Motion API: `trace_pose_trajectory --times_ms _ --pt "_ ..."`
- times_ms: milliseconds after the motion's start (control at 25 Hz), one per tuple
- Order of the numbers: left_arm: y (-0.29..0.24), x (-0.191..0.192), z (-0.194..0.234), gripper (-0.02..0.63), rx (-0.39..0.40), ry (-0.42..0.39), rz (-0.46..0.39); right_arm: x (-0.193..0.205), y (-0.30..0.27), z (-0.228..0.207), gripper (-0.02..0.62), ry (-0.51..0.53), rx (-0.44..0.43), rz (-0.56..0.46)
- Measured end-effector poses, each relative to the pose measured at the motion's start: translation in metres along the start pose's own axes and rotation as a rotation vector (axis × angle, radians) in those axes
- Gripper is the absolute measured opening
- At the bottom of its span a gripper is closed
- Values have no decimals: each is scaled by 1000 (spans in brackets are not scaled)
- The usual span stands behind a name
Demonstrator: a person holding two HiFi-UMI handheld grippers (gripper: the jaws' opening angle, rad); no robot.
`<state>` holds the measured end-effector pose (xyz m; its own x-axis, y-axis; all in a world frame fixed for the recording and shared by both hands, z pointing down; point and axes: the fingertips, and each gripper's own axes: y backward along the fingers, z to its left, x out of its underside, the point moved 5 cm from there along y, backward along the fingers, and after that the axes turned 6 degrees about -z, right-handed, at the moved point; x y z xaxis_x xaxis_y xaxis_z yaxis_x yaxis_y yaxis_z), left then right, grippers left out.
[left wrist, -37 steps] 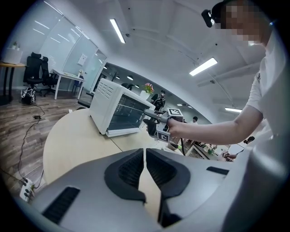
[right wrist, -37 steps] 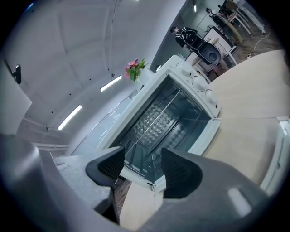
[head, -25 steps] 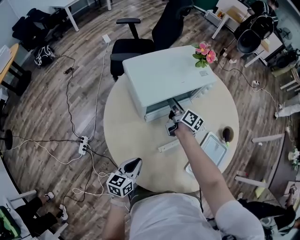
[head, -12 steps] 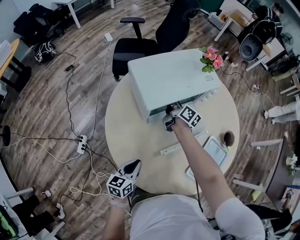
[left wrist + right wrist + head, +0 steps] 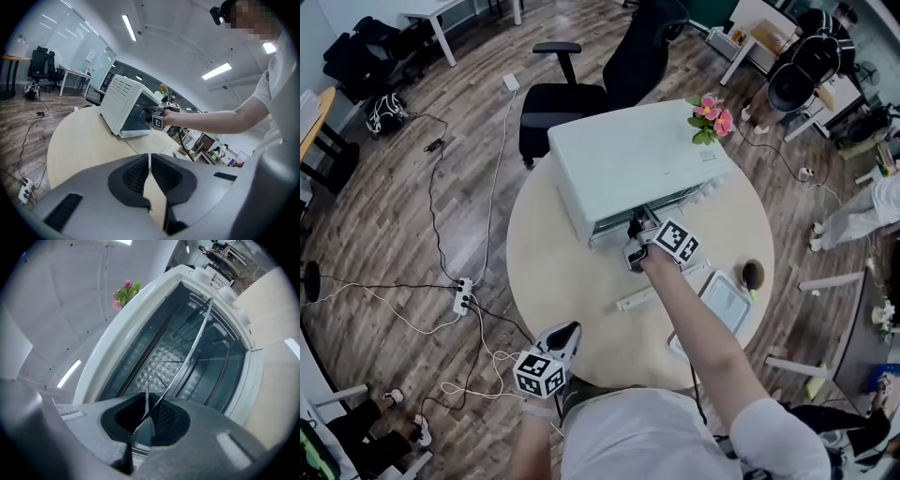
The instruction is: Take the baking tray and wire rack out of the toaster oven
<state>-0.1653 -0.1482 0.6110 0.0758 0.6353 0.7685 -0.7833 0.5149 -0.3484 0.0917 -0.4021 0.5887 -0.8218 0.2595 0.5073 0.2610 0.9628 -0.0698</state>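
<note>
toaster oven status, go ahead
Right gripper just closed on wire rack front edge. Left gripper shut, empty. Nothing blocking toaster oven mouth.

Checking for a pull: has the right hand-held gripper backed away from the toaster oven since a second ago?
No: the right hand-held gripper stays at the toaster oven mouth; its jaws have just been closing on the wire rack.

my head view is bright and even, with faint shadows on the table (image 5: 553, 281) and heavy fisheye bending toward dark corners. in my left gripper view, ceiling strip lights (image 5: 217, 71) glare at twelve and two o'clock, and a mosaic patch sits at one o'clock. my right gripper view is cooler: the toaster oven (image 5: 136, 305) cavity is dim and the wire rack (image 5: 196, 350) glints.
</note>
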Motion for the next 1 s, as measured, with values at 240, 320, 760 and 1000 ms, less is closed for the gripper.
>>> trace_pose_trajectory --times_ms 240,320,760,1000 --pt "1 2 -11 3 13 -12 -1 2 24 -3 28 -23 8 -2" --pt "3 4 -14 3 16 -18 0 3 33 -4 26 -30 8 0" --pt "14 5 -33 3 -9 -51 -29 6 82 -11 14 -80 -2 19" --pt "22 14 -52 3 -25 -64 -36 9 112 -15 14 -101 -5 27"
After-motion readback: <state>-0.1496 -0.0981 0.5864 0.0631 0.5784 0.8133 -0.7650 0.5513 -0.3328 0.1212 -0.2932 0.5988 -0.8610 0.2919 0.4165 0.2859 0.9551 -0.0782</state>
